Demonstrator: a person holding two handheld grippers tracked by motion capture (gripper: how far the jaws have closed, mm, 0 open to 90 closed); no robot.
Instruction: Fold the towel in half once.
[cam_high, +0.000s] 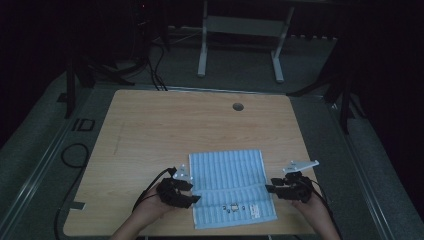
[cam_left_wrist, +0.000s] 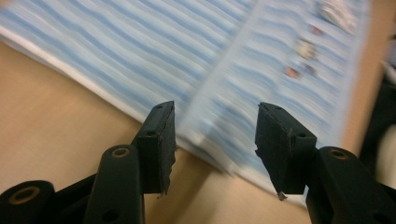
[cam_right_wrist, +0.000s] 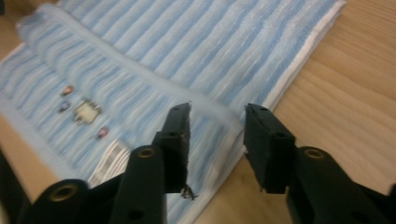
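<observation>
- The towel (cam_high: 231, 187) lay in the lower middle of the high view, its fold ridge running left to right.
- The left gripper (cam_high: 192, 198) sat at the ridge's left end, jaws apart, nothing held.
- The right gripper (cam_high: 270, 189) sat at its right end, equally near, jaws apart and empty.
</observation>
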